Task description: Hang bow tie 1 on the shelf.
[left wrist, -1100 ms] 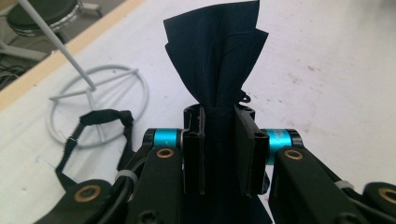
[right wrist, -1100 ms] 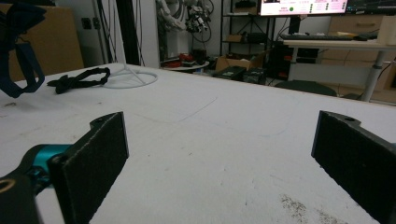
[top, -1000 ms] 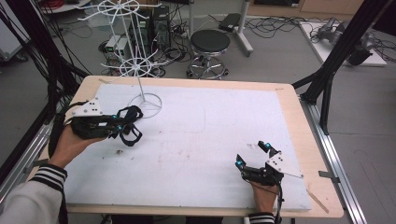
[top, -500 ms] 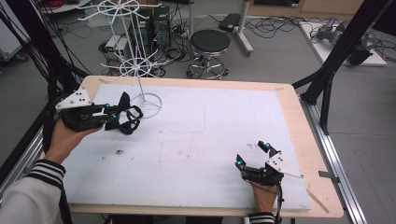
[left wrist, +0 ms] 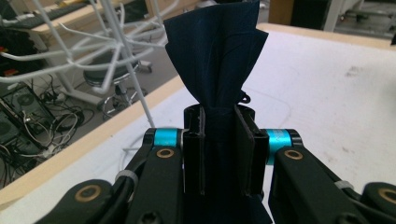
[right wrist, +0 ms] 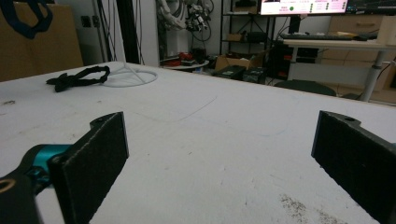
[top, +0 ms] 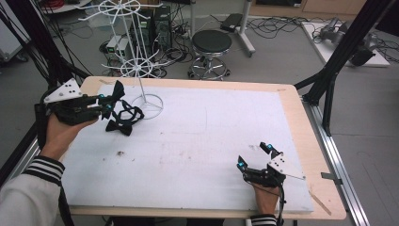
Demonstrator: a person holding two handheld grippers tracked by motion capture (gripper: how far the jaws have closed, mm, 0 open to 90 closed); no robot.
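Left gripper (top: 107,101) pinches a dark bow tie (left wrist: 215,56) at its knot, raised toward the white rack (top: 136,66); right gripper (top: 256,157) rests wide, empty.

Black claws (top: 107,101), teal joints, striped cuffs (top: 43,167).

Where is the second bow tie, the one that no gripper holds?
In the high view the loose bow tie lies on the white mat at the far left, beside the wire rack's ring base, just below the left gripper.

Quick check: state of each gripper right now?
Left gripper: shut on a dark bow tie, raised near the white rack.
Right gripper: open, holding nothing, low over the table.
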